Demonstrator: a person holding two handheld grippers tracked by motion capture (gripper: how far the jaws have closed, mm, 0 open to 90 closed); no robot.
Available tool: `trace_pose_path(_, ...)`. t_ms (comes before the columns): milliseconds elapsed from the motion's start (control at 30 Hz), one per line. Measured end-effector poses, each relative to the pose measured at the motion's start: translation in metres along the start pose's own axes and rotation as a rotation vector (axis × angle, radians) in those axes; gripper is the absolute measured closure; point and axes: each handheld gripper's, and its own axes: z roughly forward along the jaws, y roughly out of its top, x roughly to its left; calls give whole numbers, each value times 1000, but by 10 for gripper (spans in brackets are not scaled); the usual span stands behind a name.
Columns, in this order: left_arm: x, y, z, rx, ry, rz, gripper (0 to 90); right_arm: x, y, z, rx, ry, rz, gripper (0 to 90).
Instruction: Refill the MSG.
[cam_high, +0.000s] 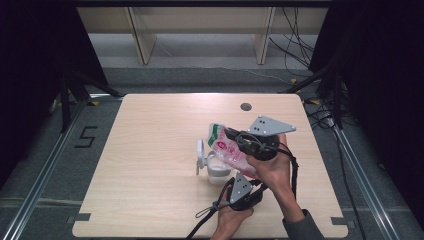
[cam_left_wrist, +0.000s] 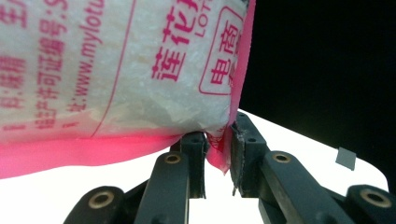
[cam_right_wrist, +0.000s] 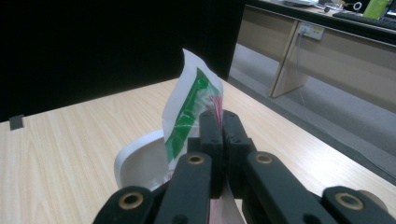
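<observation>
- The right tool (cam_high: 231, 134) was pressed together on the upper edge of a bag (cam_high: 227, 150), its black jaws clamped flat on the plastic just beside the green stripe in the right gripper view
- The left tool (cam_left_wrist: 218, 154) pinched the pink sealed bottom corner of the same bag, the thin film caught between its two jaws in the left gripper view
- The bag, white and see-through with pink print and pale grains inside, hung tilted in the air between the two tools, above the front middle part of the tabletop (cam_high: 150, 150)
- Under the bag stood a white container (cam_high: 217, 170) with its lid (cam_high: 201, 156) flipped up on the left side
- The right hand (cam_high: 272, 167) came in over the left hand (cam_high: 231, 216) near the front edge of the tabletop
- A black cable (cam_high: 210, 212) trailed from the left tool toward that edge
- A small round hole (cam_high: 245, 106) sat near the far edge of the tabletop
</observation>
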Motion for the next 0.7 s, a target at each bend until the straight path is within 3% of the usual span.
trace_pose_path(33, 0, 0, 0, 5, 3, 0, 766, 0, 0, -2, -11, -16, -1, 900)
trace_pose_path(267, 0, -2, 0, 24, 4, 4, 764, -7, -3, -11, -27, 5, 28, 900)
trace_pose_path(300, 1, -2, 0, 29, 0, 6, 764, -9, -3, -12, -33, -14, 16, 900)
trace_pose_path(333, 2, -2, -1, 33, 0, 11, 764, -9, -4, -13, -28, -3, 39, 900)
trace_pose_path(467, 2, -2, -1, 34, 3, 10, 764, -12, -4, -16, -51, -13, 15, 900)
trace_pose_path(500, 2, -2, -1, 34, 4, 9, 764, -11, -4, -18, -44, -1, 36, 900)
trace_pose_path(633, 2, -2, -1, 34, -3, 0, 764, -10, -4, -21, -55, -29, 56, 900)
trace_pose_path(667, 2, -2, -1, 35, -5, 0, 764, -12, -4, -21, -58, 1, 42, 900)
trace_pose_path(700, 2, -3, -1, 34, -4, 0, 764, -13, -4, -23, -52, -20, 37, 900)
